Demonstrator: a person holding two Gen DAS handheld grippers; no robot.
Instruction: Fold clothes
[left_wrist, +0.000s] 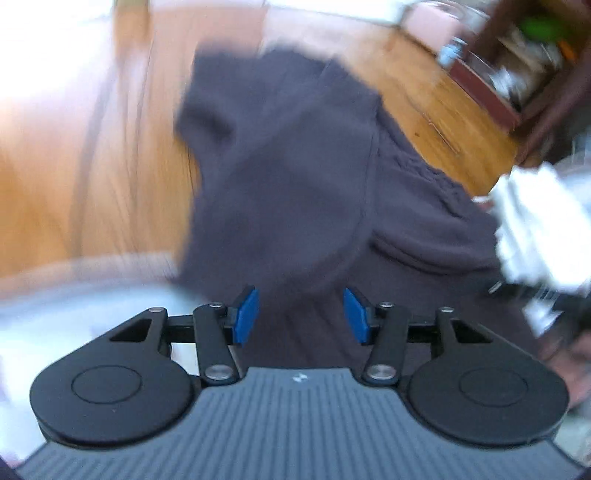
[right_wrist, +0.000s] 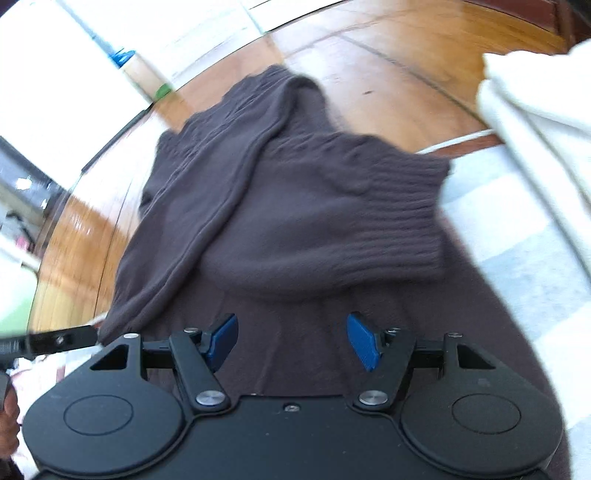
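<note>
Your sweater (right_wrist: 288, 206) lies dead ahead at 12 o'clock from both grippers, long axis running away from you over the wooden floor (right_wrist: 388, 85). The right gripper (right_wrist: 291, 341) and left gripper (left_wrist: 300, 314) both stand spread, pinching nothing. It's soft brown knit with a ribbed cuff (right_wrist: 410, 214) at 1 o'clock; I'd guess the right hand's nearer.

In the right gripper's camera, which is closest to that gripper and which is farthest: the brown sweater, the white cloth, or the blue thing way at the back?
From the right gripper:
1. Brown sweater: right under and ahead of the fingers, nearest.
2. White cloth: off to the right, farther out.
3. Blue thing: upper left, beyond the wooden floor, farthest. It is too blurry to tell what it is.
</note>
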